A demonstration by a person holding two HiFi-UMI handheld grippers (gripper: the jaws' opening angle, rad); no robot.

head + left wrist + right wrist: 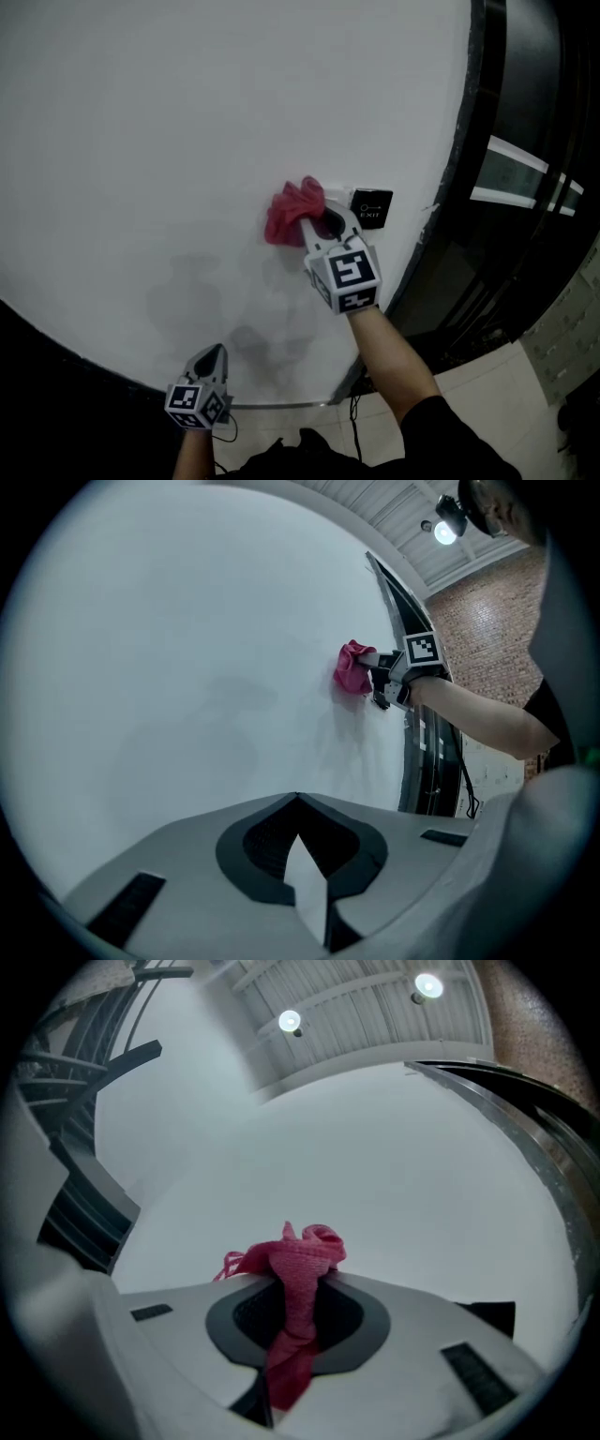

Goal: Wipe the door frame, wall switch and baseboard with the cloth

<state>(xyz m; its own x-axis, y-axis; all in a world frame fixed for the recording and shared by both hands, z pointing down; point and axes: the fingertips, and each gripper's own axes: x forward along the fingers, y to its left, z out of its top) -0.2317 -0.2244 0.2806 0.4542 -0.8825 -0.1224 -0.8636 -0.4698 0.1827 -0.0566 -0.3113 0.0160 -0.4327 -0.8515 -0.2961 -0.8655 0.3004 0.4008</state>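
Fills most of the head view with a white wall. Presses a bunched red cloth against that wall near the centre, pinched in the right gripper. From the right gripper view: jaws clamped tight on the cloth, a strip of fabric trailing down between them toward 6 o'clock, a crumpled wad sticking out past the tips toward 12 o'clock.

Sets the cloth at 9 o'clock of a black wall switch, just beside it, with the jaw tips lying between the two; cannot tell whether fabric touches the switch plate. Reaches up from 5 o'clock with a bare forearm behind the marker cube.

Borders the wall at 3 o'clock with the dark door frame, well apart from the cloth. Shows pale floor tiles at 5 o'clock.

Holds the left gripper low at 7 o'clock, well below the cloth and pointing toward the wall. From the left gripper view: jaws drawn together, tips meeting, nothing held between them, only bare wall ahead and the right gripper with its red wad off at 1 o'clock.
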